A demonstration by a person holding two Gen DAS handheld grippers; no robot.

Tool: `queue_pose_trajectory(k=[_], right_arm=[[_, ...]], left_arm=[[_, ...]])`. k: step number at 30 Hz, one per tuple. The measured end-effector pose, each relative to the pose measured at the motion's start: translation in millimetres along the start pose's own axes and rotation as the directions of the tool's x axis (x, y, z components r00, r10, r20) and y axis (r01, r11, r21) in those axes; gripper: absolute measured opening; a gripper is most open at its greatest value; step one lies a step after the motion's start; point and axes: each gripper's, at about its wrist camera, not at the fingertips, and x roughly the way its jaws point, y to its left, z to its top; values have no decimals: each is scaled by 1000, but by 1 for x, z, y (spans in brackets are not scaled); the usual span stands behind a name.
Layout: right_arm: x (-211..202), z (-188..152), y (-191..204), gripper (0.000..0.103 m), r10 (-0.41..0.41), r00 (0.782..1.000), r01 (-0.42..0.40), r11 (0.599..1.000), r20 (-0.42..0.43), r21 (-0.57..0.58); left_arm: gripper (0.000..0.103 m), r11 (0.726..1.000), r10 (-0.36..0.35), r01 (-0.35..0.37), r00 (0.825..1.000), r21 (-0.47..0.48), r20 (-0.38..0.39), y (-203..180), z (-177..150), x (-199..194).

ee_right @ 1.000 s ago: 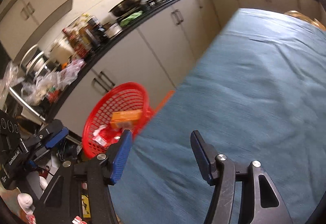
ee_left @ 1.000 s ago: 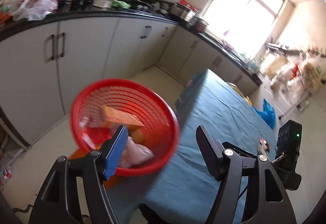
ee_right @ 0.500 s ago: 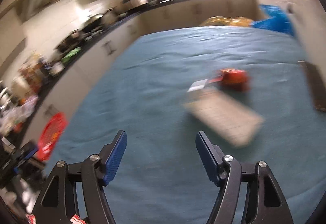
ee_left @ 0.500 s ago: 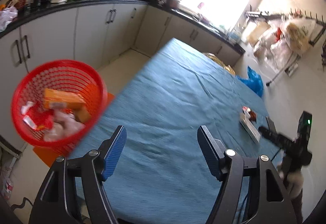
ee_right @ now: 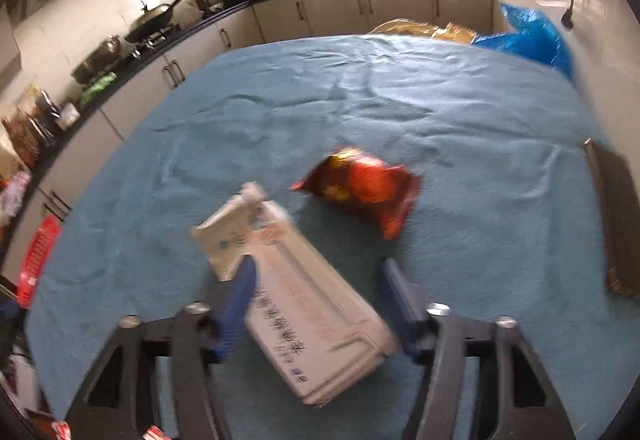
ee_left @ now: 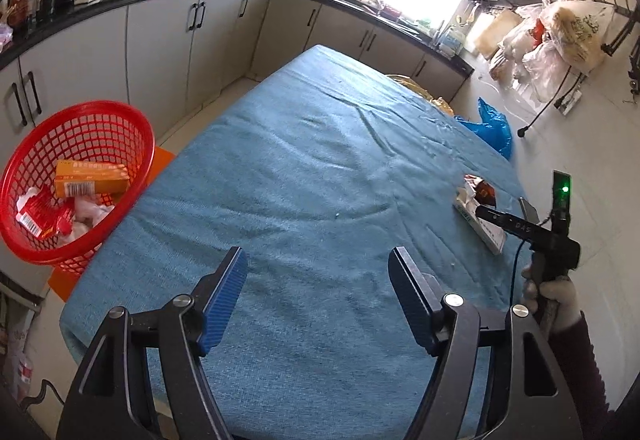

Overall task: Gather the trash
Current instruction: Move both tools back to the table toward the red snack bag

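Trash basket (ee_left: 76,183), red, sits off the table's (ee_left: 320,167) left edge. Left hand-held gripper (ee_left: 316,280) hovers spread, empty. Rightward, the white carton (ee_right: 304,316) lies diagonally between the right hand-held gripper's (ee_right: 316,292) closing jaws, not yet pinched.

Print on the white box (ee_right: 312,314) and orange box (ee_left: 91,179) is too blurred to read.

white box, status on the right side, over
Right gripper closing astride white box, not gripped. Left gripper open, empty. Red wrapper beside box, clear.
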Motion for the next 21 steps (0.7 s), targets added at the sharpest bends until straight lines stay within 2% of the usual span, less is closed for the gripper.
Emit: queue_pose_trajectory(k=[2,7,8,9,10,11,12,13,15,19,21], right_arm=[[0,-9,18,41,86,996,-85,996,-36,17],[-2,-27,65,42,272,951,-281,959,-147,-42],[-7,-25,66,46,253,959,-263,963,-130,-64],[-12,-20,64,58,204,975,-212,973,-90,-93],[-19,-12,60,67,128,991,-131,984,-31,-121],[-24,-2,52,84,29,999,-24,989,39,-144],[-25,6,44,93,-55,994,69,985,92,-158],[-22,16,34,93,-142,982,163,970,128,-178],[-10,29,24,93,-226,967,247,944,115,-218],[20,45,12,93,-239,970,243,930,46,-275],[30,53,10,93,-251,967,255,922,49,-293]], left_arm=[[72,1000,-2,2,1000,-16,-12,3,0,4],[72,999,-32,31,999,-32,-42,3,-1,17],[72,999,-36,35,998,-27,-45,3,-1,18],[72,999,-38,37,998,-21,-48,2,-2,19],[72,999,-40,39,998,-16,-51,2,-2,20],[72,999,-42,41,998,-14,-54,2,-3,20],[72,999,-45,44,997,-14,-57,3,-3,21],[72,999,-49,48,997,-16,-62,4,-4,23],[72,999,-52,51,996,-15,-69,5,-5,25],[72,999,-52,51,995,-16,-87,6,-8,31],[72,999,-49,48,994,-13,-95,6,-9,33]])
